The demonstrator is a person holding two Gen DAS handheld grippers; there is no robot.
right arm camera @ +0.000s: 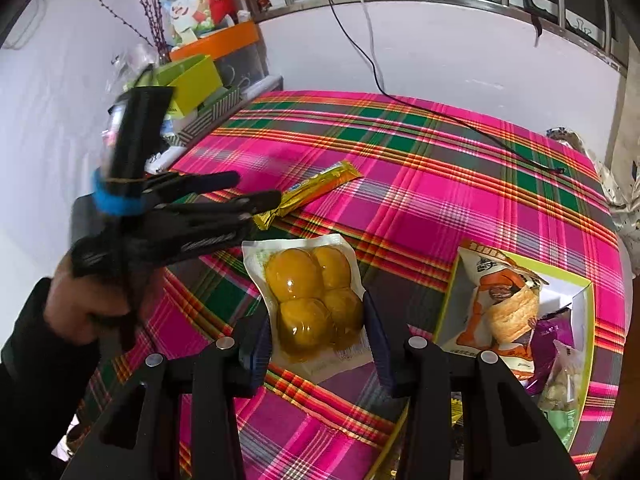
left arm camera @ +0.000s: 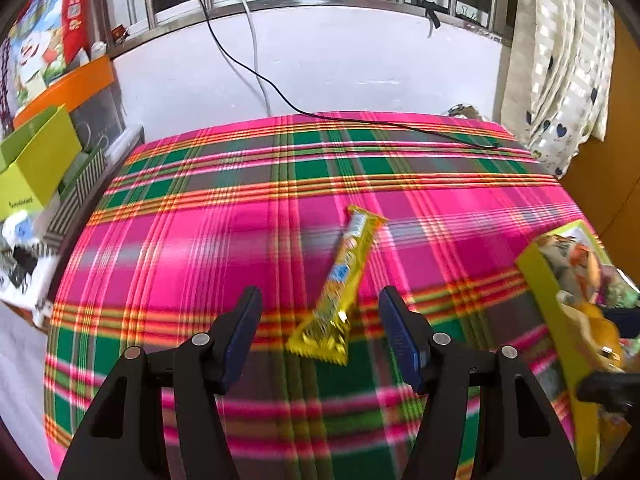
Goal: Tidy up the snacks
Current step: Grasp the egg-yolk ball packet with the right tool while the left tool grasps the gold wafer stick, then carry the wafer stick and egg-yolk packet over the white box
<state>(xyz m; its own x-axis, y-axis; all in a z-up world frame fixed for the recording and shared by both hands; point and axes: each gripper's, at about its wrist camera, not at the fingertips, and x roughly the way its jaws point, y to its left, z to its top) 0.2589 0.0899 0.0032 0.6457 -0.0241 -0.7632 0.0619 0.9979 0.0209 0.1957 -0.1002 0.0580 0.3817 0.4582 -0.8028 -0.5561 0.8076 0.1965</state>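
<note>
A long yellow snack bar [left arm camera: 340, 284] lies on the plaid tablecloth [left arm camera: 224, 240]; its near end sits between and just beyond the fingertips of my open left gripper [left arm camera: 318, 300]. The bar also shows in the right wrist view [right arm camera: 308, 192]. My right gripper [right arm camera: 316, 316] is shut on a clear packet of yellow round snacks [right arm camera: 312, 300] and holds it above the cloth. A yellow-green box [right arm camera: 576, 300] at the right holds several snack packets, among them an orange pastry pack [right arm camera: 504, 304]. The left gripper appears in the right wrist view [right arm camera: 256, 192], beside the bar's end.
A black cable [left arm camera: 360, 120] runs across the far side of the table. Green and orange boxes [left arm camera: 36, 160] are stacked off the table's left edge. A curtain [left arm camera: 560, 60] hangs at the far right. A white wall and window bars stand behind.
</note>
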